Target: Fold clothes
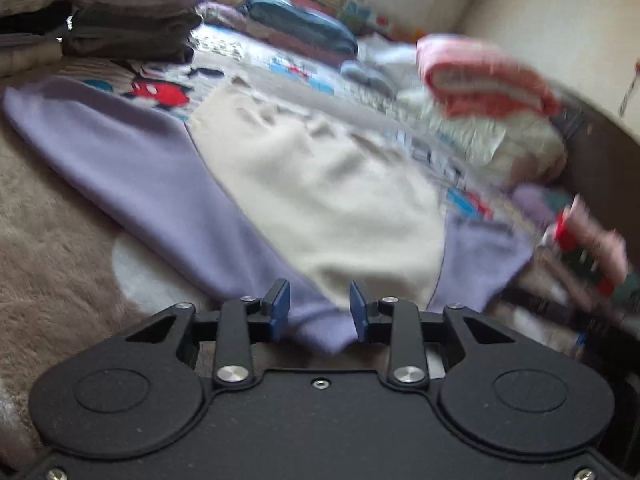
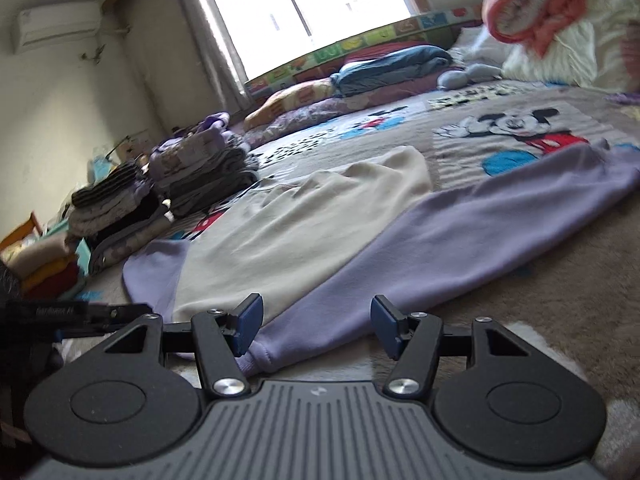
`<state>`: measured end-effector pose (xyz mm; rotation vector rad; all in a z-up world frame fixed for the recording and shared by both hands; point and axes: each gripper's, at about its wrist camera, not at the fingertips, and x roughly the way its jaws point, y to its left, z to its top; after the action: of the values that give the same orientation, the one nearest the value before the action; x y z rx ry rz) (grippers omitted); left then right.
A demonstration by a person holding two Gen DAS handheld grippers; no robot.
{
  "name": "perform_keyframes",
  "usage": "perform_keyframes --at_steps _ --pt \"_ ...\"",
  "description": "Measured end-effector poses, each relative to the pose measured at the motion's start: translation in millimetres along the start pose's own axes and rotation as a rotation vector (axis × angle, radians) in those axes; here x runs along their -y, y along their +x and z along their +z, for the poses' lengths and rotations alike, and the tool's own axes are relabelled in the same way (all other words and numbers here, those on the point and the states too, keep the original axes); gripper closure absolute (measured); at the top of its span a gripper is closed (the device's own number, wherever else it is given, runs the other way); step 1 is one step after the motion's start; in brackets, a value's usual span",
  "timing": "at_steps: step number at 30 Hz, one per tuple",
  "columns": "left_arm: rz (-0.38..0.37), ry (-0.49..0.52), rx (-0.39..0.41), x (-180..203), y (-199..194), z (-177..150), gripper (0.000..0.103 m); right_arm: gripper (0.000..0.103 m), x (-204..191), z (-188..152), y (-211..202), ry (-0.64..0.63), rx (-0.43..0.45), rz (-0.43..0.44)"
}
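Observation:
A top with a cream body and lilac sleeves lies spread flat on the bed. In the left wrist view my left gripper is open at the garment's near edge. A lilac cuff lies between its blue pads. In the right wrist view the same cream body and a long lilac sleeve stretch away from me. My right gripper stands wide open over that sleeve's cuff end, its left pad touching the cloth. The left view is blurred.
Stacks of folded clothes stand at the bed's far side, also the stack. A loose pink and white laundry heap sits nearby. A cartoon-mouse blanket covers the bed. Pillows and a blue quilt lie under the window.

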<state>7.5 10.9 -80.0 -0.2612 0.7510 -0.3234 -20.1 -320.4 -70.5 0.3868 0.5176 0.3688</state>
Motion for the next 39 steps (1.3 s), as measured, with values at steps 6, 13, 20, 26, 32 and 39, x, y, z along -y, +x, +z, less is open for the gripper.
perform_keyframes --at_steps 6,13,20,26,32,39 --pt "0.0 0.111 0.085 18 -23 0 0.073 0.042 32 3 -15 0.195 0.038 -0.039" --pt "0.025 0.213 0.049 34 -23 -8 0.071 0.042 79 -2 -41 0.508 0.128 -0.056" --pt "0.055 0.49 0.066 95 -6 -17 0.05 0.043 120 -8 -48 0.639 0.198 -0.086" --pt "0.093 0.836 0.066 177 48 -36 0.05 0.043 149 -2 -60 0.69 0.29 -0.116" --pt "0.145 1.135 0.112 260 109 -52 0.05 0.042 196 -2 -90 0.814 0.418 -0.146" --pt "0.226 1.308 0.153 322 168 -49 0.054 0.041 216 -1 -107 0.843 0.516 -0.191"
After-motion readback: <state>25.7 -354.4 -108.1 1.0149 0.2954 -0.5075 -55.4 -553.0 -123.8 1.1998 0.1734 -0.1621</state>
